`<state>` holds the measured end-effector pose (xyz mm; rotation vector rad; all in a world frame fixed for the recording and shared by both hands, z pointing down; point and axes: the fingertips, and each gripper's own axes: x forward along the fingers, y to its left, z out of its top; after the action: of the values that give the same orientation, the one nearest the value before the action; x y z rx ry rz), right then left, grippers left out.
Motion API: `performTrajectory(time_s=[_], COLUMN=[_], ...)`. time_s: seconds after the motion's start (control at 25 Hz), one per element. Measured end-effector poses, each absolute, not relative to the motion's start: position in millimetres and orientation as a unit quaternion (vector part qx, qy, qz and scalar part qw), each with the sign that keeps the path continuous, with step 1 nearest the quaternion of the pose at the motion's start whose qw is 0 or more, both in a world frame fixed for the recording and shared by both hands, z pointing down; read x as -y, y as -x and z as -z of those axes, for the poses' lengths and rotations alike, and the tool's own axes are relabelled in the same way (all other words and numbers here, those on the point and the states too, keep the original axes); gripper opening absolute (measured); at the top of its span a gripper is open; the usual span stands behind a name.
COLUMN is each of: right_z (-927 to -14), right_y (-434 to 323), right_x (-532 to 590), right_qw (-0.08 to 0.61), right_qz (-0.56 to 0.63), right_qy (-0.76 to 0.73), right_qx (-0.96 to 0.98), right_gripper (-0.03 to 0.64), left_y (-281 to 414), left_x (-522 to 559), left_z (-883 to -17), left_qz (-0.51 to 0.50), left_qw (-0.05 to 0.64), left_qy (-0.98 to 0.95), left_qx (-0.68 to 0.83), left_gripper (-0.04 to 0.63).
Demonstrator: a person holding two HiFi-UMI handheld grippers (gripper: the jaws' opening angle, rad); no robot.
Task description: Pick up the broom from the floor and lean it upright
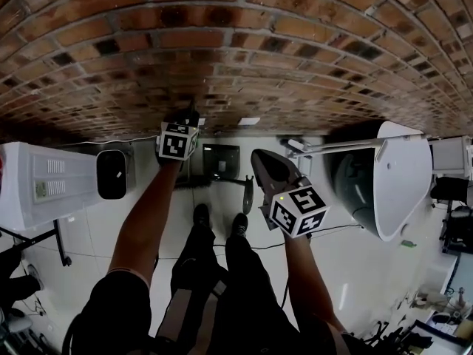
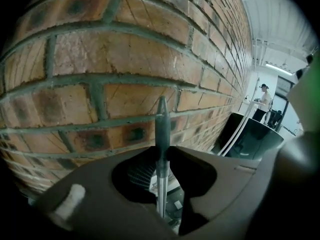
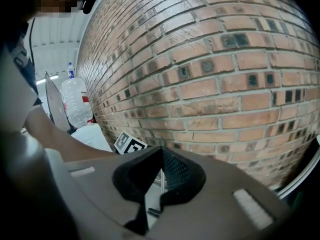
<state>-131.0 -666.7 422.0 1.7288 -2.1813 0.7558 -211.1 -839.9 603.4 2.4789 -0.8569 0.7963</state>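
While right tool point(image 3: 161, 150) closed, left tool point(image 2: 161, 156) clamps broom point(image 2: 161, 126).

Broom point(image 2: 161, 124) — grey-capped metal handle — stands upright, clamped in left tongs point(image 2: 162, 155).

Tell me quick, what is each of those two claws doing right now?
Left gripper: closed on the broom handle.
Right gripper: closed, holding nothing.

Brick wall point(image 1: 236, 50) was reddish-brown with grey mortar lines, broom handle point(image 2: 161, 149) was silvery with a dark grey cap, marker cube point(image 1: 298, 211) had black-and-white squares, floor point(image 1: 355, 272) was pale.
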Motion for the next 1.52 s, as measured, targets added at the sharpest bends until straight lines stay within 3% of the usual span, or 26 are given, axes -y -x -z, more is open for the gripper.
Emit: performTrajectory(time_s=[0.68,0.76,1.16,1.24,1.32,1.36,1.52], right_z=[-432.6,-432.4,-422.0,-418.4,-414.9,-412.8,-403.0], right_y=[108.0,108.6,115.8,118.5,122.1,124.0,133.9], right_x=[663.4,663.3,663.9,661.2,661.5,662.6,662.4], right_qw=[0.129,0.128,0.117,0.114,0.109,0.106,0.102], right_qz=[-0.272,-0.272,-0.262,-0.260,-0.258,-0.256,-0.248], right_qy=[-0.616,-0.614,-0.601,-0.594,-0.584,-0.578,-0.560], right_qx=[0.728,0.729,0.746,0.753,0.762,0.767,0.784], right_gripper=[0.000,0.000,0.000,0.000,0.000,0.000,0.000], left_y=[161.2,160.0,178.9,185.6,194.2,198.0,209.1], left_x=[849.4,845.8,805.8,793.9,784.8,780.0,751.6], left_z=[-618.1,-617.2,-586.4,-568.5,-545.2,-532.6,-485.9], left_qz=[-0.297,-0.303,-0.280,-0.268,-0.251,-0.241,-0.204], left_qw=[0.167,0.167,0.210,0.208,0.199,0.195,0.202], left_qy=[-0.896,-0.896,-0.897,-0.902,-0.907,-0.909,-0.916], left_qx=[0.283,0.277,0.270,0.268,0.275,0.279,0.280], left_gripper=[0.094,0.136,0.153,0.133,0.024,0.002,0.002])
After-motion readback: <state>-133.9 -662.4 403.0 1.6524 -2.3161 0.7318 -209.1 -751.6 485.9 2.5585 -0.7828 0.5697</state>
